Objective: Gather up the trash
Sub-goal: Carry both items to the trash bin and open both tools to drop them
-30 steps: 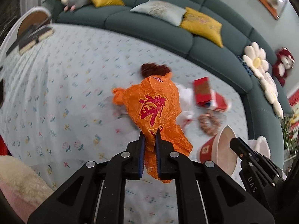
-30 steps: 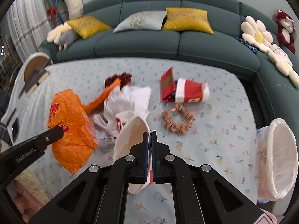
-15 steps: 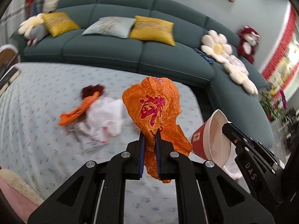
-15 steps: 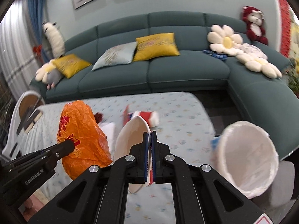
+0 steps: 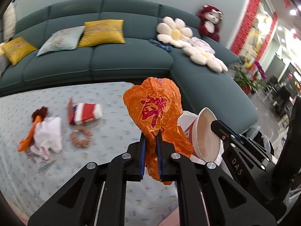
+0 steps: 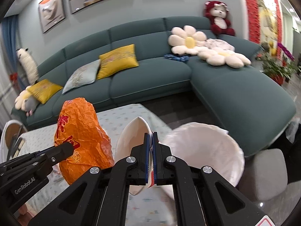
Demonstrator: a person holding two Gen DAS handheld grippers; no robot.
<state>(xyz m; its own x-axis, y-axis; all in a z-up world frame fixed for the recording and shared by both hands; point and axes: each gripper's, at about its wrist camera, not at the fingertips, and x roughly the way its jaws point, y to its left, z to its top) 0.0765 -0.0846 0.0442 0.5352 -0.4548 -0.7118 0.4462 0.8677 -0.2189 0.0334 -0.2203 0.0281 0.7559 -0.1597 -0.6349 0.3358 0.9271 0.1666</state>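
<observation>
My left gripper (image 5: 150, 137) is shut on a crumpled orange plastic bag (image 5: 156, 111) and holds it up in the air; the bag also shows in the right wrist view (image 6: 80, 137). My right gripper (image 6: 151, 137) is shut on the rim of a red and white paper bucket (image 6: 131, 143), which also shows in the left wrist view (image 5: 203, 133). A bin lined with a white bag (image 6: 205, 150) stands just right of the bucket, its mouth open. More trash lies on the floral table (image 5: 112, 116): a red and white carton (image 5: 86, 113), a white bag (image 5: 49, 133), an orange strip (image 5: 30, 133).
A pink scrunchie-like ring (image 5: 80, 136) lies on the table. A teal corner sofa (image 6: 225, 86) with yellow cushions, flower pillows and a red plush bear wraps around behind. A grey stool (image 6: 267, 173) stands right of the bin. A white chair (image 6: 11, 131) is at far left.
Both grippers have lifted and swung to the right with the orange bag and the bucket. The lined bin has come closer, now just beside the bucket. The table trash has receded to the left.
</observation>
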